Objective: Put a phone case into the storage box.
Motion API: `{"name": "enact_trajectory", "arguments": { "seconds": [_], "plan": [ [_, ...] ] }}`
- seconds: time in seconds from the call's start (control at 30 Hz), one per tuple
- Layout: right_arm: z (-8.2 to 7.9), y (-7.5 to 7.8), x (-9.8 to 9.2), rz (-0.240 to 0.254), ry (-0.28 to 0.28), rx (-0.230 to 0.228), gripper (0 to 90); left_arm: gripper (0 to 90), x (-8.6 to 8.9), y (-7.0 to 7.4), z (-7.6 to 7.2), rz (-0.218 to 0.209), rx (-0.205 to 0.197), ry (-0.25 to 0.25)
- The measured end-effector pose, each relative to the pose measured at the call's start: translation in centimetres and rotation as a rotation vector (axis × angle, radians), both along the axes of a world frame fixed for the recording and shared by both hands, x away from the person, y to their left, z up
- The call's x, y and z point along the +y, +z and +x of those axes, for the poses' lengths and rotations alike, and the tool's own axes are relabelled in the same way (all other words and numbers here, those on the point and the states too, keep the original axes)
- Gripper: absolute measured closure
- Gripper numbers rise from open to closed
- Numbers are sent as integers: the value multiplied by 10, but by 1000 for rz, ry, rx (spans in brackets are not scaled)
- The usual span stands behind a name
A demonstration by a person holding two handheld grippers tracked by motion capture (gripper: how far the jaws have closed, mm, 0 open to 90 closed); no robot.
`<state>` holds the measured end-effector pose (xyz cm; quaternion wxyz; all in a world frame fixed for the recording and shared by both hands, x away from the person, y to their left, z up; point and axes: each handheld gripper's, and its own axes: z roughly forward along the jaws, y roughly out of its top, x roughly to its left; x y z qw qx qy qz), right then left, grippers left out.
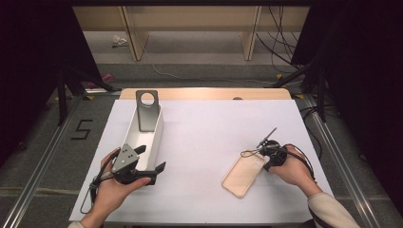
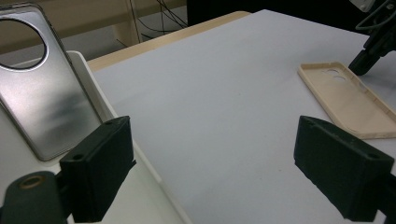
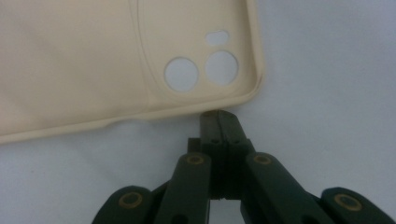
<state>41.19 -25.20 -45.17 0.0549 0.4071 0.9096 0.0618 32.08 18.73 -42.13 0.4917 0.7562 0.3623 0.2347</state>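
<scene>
Beige and flexible-looking, a phone case (image 1: 243,173) lies inner side up on the white table cover (image 1: 209,137), on the right and toward the near edge. Its camera cutouts sit at the corner closest to the right gripper (image 3: 219,113), whose jaws are pressed together with nothing between them, tips at the case's rim. The right hand (image 1: 297,171) holds that gripper low over the cover.

On the left, the left gripper (image 1: 149,161) has its jaws spread wide and holds nothing. It is beside the near end of a white rectangular tray (image 1: 156,137). A grey metallic phone cover (image 1: 147,111) with a round window leans upright against the tray's far end.

To lift the beige case well, the right jaws would probably need to part first, then straddle the thin raised rim at the corner and close gently, since a soft case may bend or slide on the smooth cover.

Under the white cover, a pale wooden tabletop (image 1: 204,93) shows at the far edge. Beyond it are a grey floor, loose cables and wooden furniture legs, with dark curtains on both sides.
</scene>
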Motion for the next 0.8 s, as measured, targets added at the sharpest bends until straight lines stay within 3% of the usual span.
{"name": "enact_trajectory", "arguments": {
  "seconds": [0.8],
  "plan": [
    [35, 2, 39, -32, 26, -34, 900, 127, 1, 1, 0, -3, -3, 1]
  ]
}}
